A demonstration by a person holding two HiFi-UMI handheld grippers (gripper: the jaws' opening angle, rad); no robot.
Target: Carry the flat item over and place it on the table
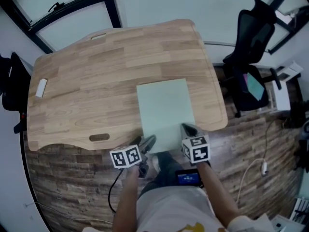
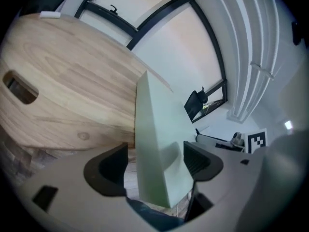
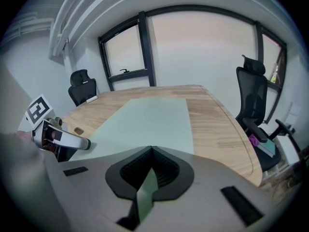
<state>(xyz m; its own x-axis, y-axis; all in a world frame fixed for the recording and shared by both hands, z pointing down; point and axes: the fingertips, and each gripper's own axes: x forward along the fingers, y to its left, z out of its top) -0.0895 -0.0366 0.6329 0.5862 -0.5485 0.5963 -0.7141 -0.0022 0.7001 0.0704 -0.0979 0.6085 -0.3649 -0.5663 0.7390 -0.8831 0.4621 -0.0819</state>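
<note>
A pale green flat sheet (image 1: 164,110) lies on the wooden table (image 1: 96,71), its near edge hanging over the table's front rim. My right gripper (image 1: 187,128) is shut on the sheet's near right edge; in the right gripper view the thin sheet (image 3: 149,120) runs out from between the closed pads of that gripper (image 3: 150,173). My left gripper (image 1: 148,143) is at the near left corner. In the left gripper view its jaws stand wide apart on either side of the sheet (image 2: 159,129), so the left gripper (image 2: 154,163) is open.
A black office chair (image 1: 248,47) stands to the right of the table, and a second chair (image 3: 81,83) at its far side. A small white object (image 1: 41,87) lies near the table's left edge. Cables (image 1: 263,168) trail over the wood floor. Windows run behind the table.
</note>
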